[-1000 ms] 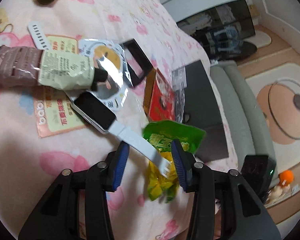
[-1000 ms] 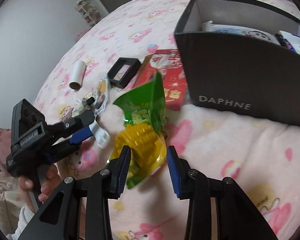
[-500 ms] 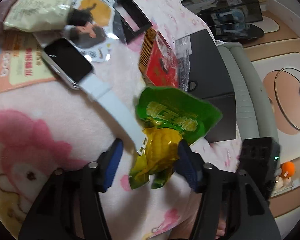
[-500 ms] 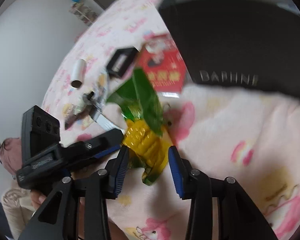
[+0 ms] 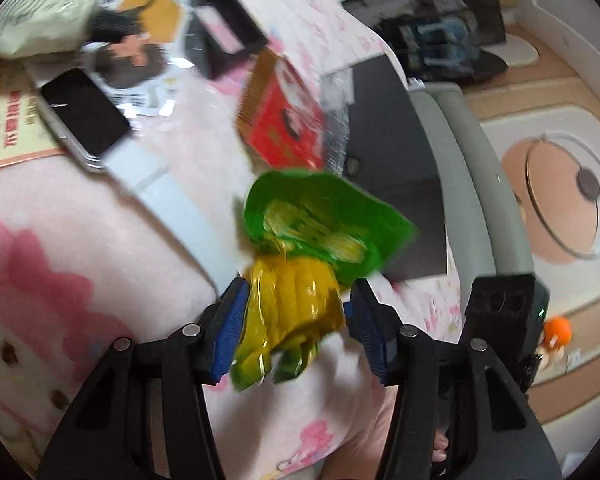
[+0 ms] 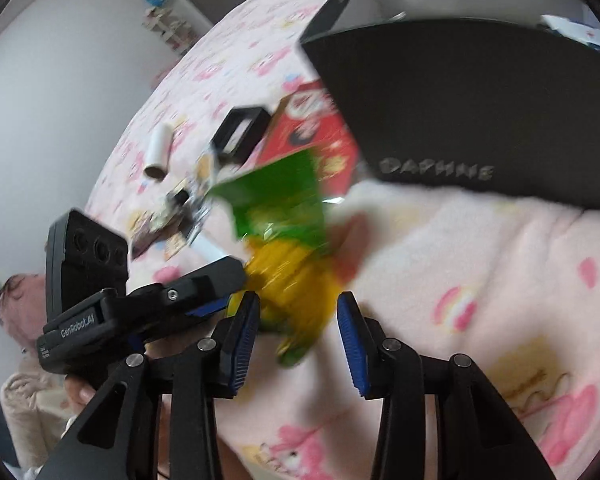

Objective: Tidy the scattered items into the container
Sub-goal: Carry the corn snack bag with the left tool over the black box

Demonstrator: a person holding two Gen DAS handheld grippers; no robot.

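A pink cartoon-print blanket [image 6: 480,272] carries everything. The black box [image 6: 480,92], lettered DAPHNE, stands open at its far side, a red packet [image 6: 312,132] against its wall. The green-and-yellow snack bag [image 5: 300,276] lies crumpled in front. The left gripper [image 5: 296,320] is closing, fingers astride the bag's yellow end; the right gripper [image 6: 296,332] also straddles it, fingers parted. A white-strapped smartwatch [image 5: 100,128] lies beside the bag.

The snack bag [image 6: 284,240] lies on the bed [image 6: 480,248], near its edge, in front of the box [image 6: 480,92]; the watch [image 5: 100,128] lies beside it
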